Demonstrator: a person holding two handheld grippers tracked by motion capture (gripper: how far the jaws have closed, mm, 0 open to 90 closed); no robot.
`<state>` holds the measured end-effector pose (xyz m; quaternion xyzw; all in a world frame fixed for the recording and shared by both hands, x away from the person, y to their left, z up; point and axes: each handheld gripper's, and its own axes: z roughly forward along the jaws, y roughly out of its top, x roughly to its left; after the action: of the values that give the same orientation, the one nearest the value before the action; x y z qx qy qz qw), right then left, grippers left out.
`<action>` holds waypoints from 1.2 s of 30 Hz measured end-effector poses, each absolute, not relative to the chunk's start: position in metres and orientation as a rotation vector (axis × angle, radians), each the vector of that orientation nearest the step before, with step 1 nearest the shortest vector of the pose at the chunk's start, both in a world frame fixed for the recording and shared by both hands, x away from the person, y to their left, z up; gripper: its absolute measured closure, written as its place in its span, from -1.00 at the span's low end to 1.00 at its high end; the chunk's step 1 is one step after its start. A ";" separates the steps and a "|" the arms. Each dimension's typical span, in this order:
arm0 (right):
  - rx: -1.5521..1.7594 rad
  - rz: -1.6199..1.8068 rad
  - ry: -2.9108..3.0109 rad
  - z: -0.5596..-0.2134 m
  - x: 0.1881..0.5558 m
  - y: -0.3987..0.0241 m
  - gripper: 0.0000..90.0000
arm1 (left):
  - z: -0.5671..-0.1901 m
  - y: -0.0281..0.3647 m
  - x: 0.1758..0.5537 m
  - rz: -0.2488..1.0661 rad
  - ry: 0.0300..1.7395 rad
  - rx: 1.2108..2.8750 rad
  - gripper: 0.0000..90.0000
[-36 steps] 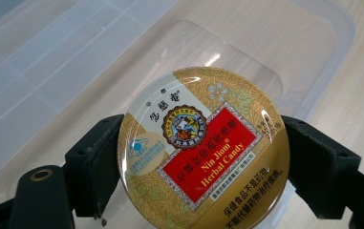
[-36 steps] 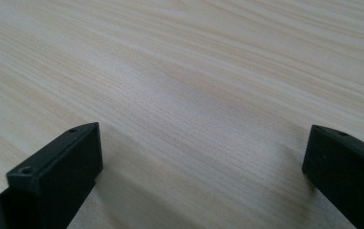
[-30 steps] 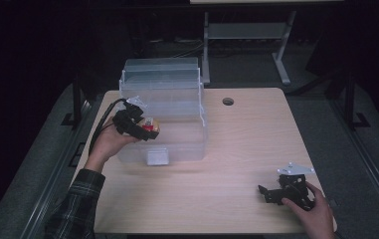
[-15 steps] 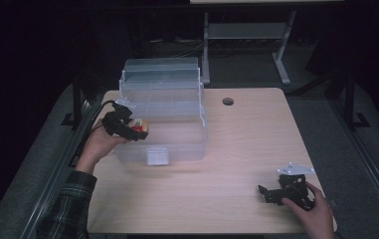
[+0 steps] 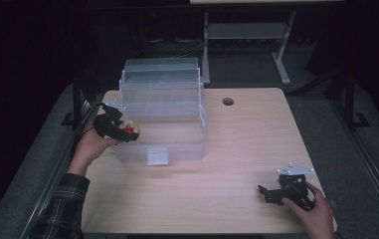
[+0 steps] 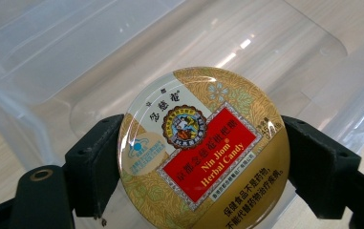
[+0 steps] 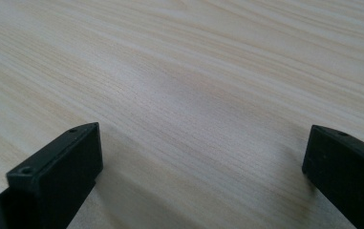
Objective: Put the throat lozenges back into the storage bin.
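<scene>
Pale wood counter [image 5: 236,149] in a dark room, clear tiered box [image 5: 162,119] at its left.

I see a round cable hole [image 5: 228,101] near the counter's far edge and a grey metal frame [image 5: 246,40] on the floor beyond. The box is see-through plastic, its trays stepped open; I can make out nothing inside. My left gripper [image 6: 203,157] holds its fingers clamped on a round herbal candy tin [image 6: 202,148], just beside the box's left front wall. My right gripper [image 5: 281,191] rests low on the counter's near right, fingers [image 7: 55,176] spread wide over bare wood.
</scene>
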<state>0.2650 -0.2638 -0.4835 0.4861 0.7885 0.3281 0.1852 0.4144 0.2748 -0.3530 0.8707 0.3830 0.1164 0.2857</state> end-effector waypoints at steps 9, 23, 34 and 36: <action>1.370 0.924 2.222 -0.484 0.265 -0.264 -1.00 | -0.353 0.284 0.413 0.323 1.046 2.338 -0.57; 1.369 0.924 2.222 -0.484 0.265 -0.264 -1.00 | -0.354 0.288 0.412 0.321 1.047 2.343 -0.57; 1.370 0.924 2.222 -0.484 0.265 -0.264 -1.00 | -0.355 0.289 0.413 0.325 1.049 2.352 -0.60; 1.370 0.924 2.222 -0.484 0.265 -0.264 -1.00 | -0.354 0.289 0.413 0.331 1.048 2.340 -0.61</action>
<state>0.2650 -0.2638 -0.4835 0.4861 0.7885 0.3280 0.1853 0.4132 0.2891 -0.3537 0.8704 0.3899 0.1229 0.2745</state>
